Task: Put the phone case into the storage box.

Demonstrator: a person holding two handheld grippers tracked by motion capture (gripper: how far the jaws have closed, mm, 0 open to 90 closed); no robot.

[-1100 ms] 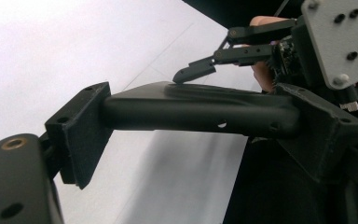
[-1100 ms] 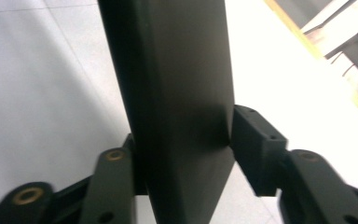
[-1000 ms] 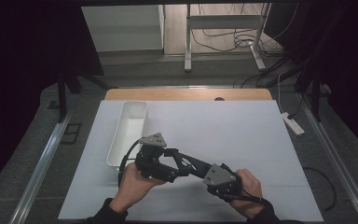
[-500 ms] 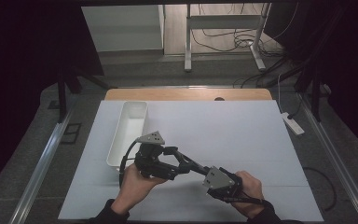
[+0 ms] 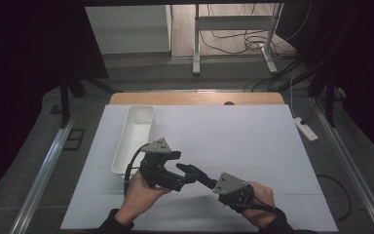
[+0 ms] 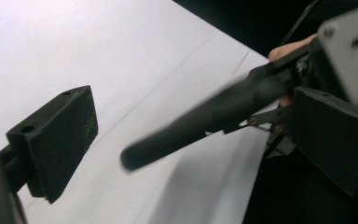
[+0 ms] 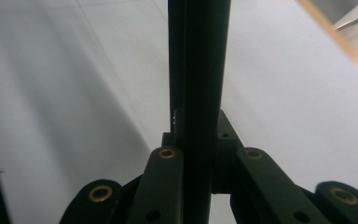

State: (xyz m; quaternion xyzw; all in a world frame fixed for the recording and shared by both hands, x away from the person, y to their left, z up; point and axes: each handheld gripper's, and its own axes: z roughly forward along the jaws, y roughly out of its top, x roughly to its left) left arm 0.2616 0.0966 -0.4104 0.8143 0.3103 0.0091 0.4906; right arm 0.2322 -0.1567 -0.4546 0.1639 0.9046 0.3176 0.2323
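A person at a table covered by a white sheet (image 5: 253, 141) brings two hand-held tools nose to nose. The left gripper (image 5: 175, 170) has just been opening its jaws further and now stands spread wide, with no object pressed between its pads (image 6: 56, 140). The right gripper (image 5: 182, 168) has just been closing its jaws on nothing, and they now lie tight together as one slim black bar. That bar points toward the left gripper, and its tip reaches into the gap between the spread jaws.

With one tool closed and empty and the other wide, nothing is being carried, so any pick-up appears not yet begun. The white tray (image 5: 135, 139), the nearest thing to hand, lies on the sheet just beyond and to the left of the left gripper, apart from both tools and looking empty.

The left gripper view shows the right gripper's bar blurred, so it is unclear whether its tip touches either pad or hangs free between them. The right gripper view has the closed jaws running up the middle and cut off at the top edge, with the tip out of sight. From above, the left hand (image 5: 139, 192) and right hand (image 5: 260, 200) cover the rear of each tool, and the forearms are cropped at the bottom edge.
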